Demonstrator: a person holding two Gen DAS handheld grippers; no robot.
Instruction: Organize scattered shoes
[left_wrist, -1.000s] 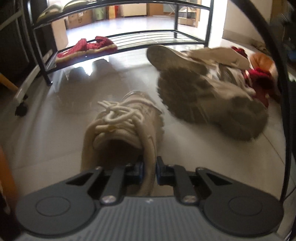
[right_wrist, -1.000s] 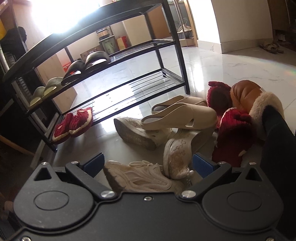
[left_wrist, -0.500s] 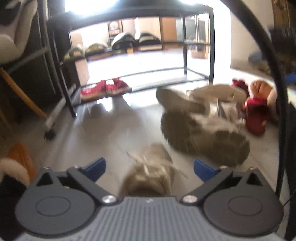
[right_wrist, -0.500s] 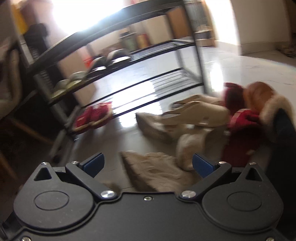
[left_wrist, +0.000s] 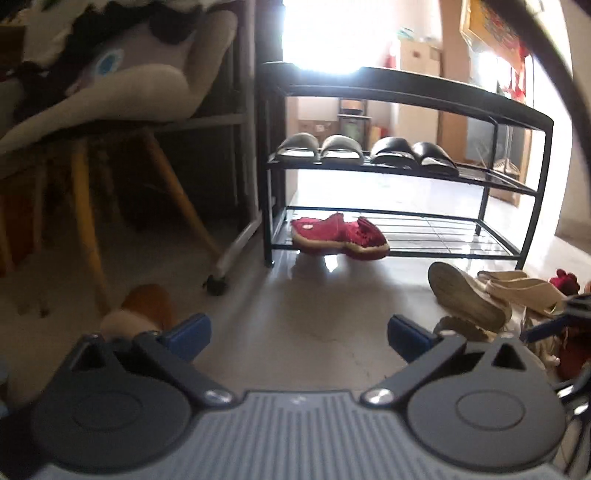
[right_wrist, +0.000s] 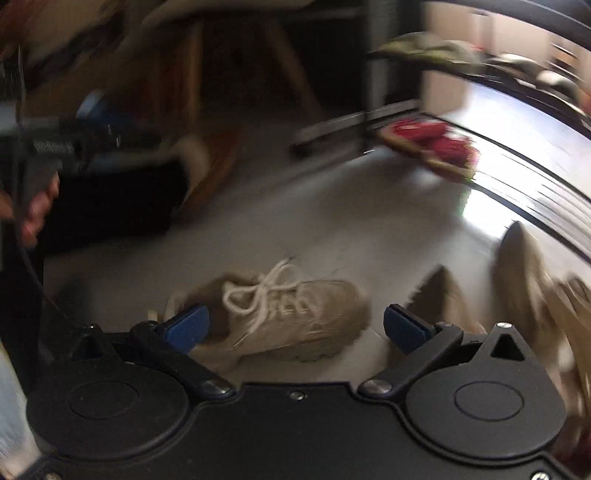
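Currently the left gripper has its jaws spread wide and holds nothing; only bare floor shows between its blue pads. Ahead stands a black shoe rack. Its middle shelf carries a grey pair of slippers and, beside it, a black pair. Its bottom shelf carries a red pair of slippers at the left end. On the floor to the right of the rack lies a heap of beige shoes, one turned sole-up. A brown fur-trimmed boot lies just beyond the left pad. A wooden chair stands to the left of the rack.

The right gripper is likewise fully open and grasps nothing. A beige laced sneaker rests upright on the floor between and just beyond its fingers, toe pointing right; contact with the pads cannot be determined. This view is motion-blurred. A hand appears at its left edge, gripping the other tool's handle.
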